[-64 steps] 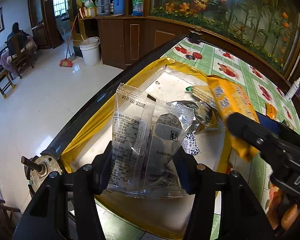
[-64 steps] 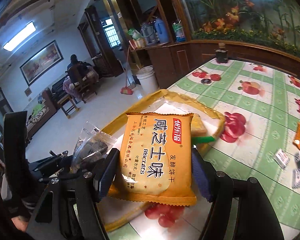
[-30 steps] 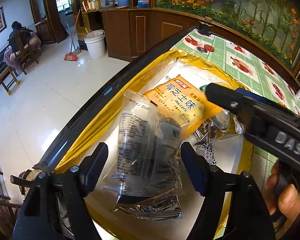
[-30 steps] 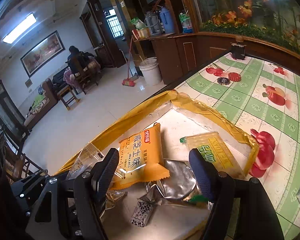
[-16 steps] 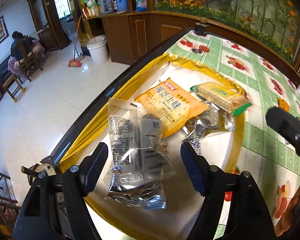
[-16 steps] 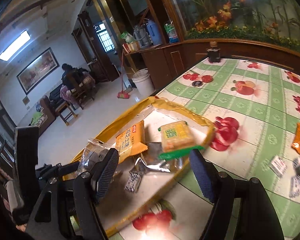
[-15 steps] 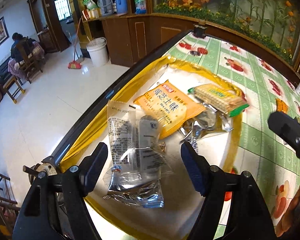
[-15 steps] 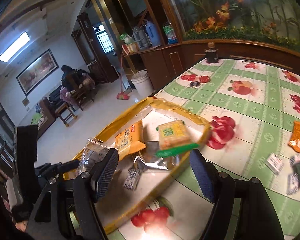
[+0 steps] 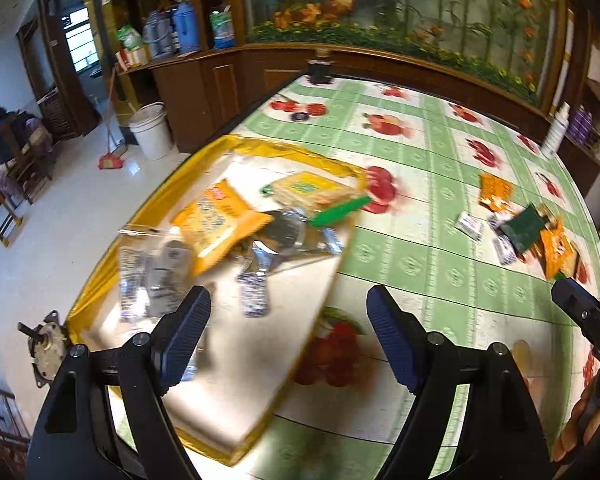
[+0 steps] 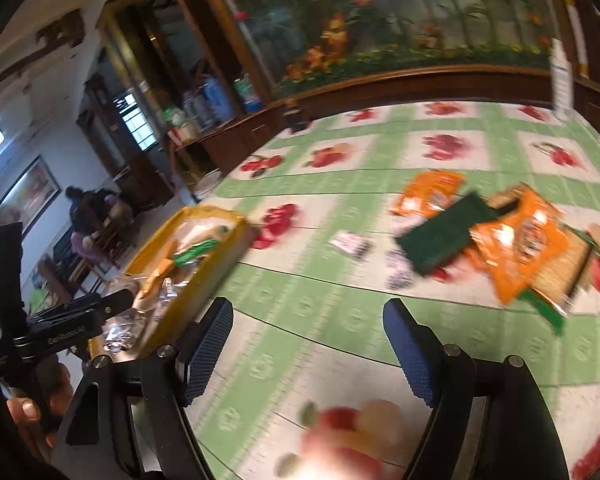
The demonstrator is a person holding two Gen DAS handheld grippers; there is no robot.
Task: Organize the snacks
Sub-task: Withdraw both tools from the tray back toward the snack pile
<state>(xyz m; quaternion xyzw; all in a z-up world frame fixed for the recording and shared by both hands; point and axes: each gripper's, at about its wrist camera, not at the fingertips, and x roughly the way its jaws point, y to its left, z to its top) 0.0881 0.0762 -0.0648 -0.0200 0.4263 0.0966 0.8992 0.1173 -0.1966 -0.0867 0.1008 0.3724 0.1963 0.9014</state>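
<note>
Both the left tongs (image 9: 288, 330) and the right tongs (image 10: 308, 350) are opening with nothing between them; rushing toward the loose packets (image 10: 516, 236) on the tabletop (image 10: 340, 320) risks a sloppy, crushing grab.

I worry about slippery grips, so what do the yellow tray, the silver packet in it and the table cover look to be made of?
The yellow tray looks like glossy plastic or enamelled metal; its rim shines, but I cannot tell which. The silver packet seems crinkled metallic foil film, with bright creased reflections. The table cover looks like smooth printed vinyl or oilcloth, given its faint sheen and flat fruit pattern.
</note>
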